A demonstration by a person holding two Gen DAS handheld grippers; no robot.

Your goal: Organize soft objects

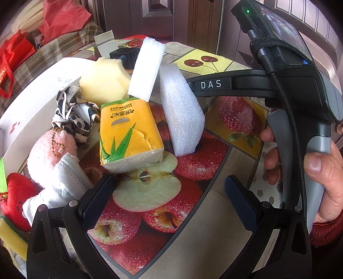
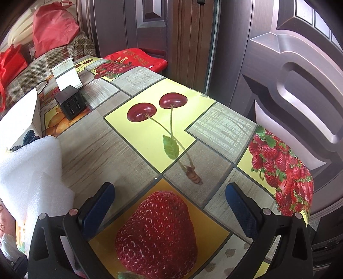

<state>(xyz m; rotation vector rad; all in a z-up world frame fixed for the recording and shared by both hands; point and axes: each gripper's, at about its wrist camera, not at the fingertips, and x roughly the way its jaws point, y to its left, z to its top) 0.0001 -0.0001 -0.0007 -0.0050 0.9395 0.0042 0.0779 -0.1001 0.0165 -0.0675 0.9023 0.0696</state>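
Observation:
In the left wrist view a heap of soft things lies on the fruit-print tablecloth (image 1: 201, 206): a yellow tissue pack (image 1: 128, 133), two white foam blocks (image 1: 181, 113) (image 1: 145, 68), a pale yellow sponge (image 1: 103, 82), a black-and-white cloth (image 1: 72, 111), a pink plush (image 1: 49, 150), a white folded cloth (image 1: 64, 180) and a red plush (image 1: 15, 197). My left gripper (image 1: 169, 193) is open just in front of the tissue pack, holding nothing. The right gripper (image 1: 190, 85), held by a hand (image 1: 325, 176), reaches in behind the foam. My right gripper (image 2: 169, 203) is open over bare tablecloth (image 2: 90, 150), with white foam (image 2: 32, 171) at its left.
A white box (image 1: 38, 100) runs along the left behind the heap. A black charger cube (image 2: 70, 105) and a white card stand (image 2: 66, 75) sit at the table's far side. The table edge (image 2: 285, 171) drops off at the right toward brown doors (image 2: 300, 75). Red bags (image 1: 62, 19) lie on a sofa.

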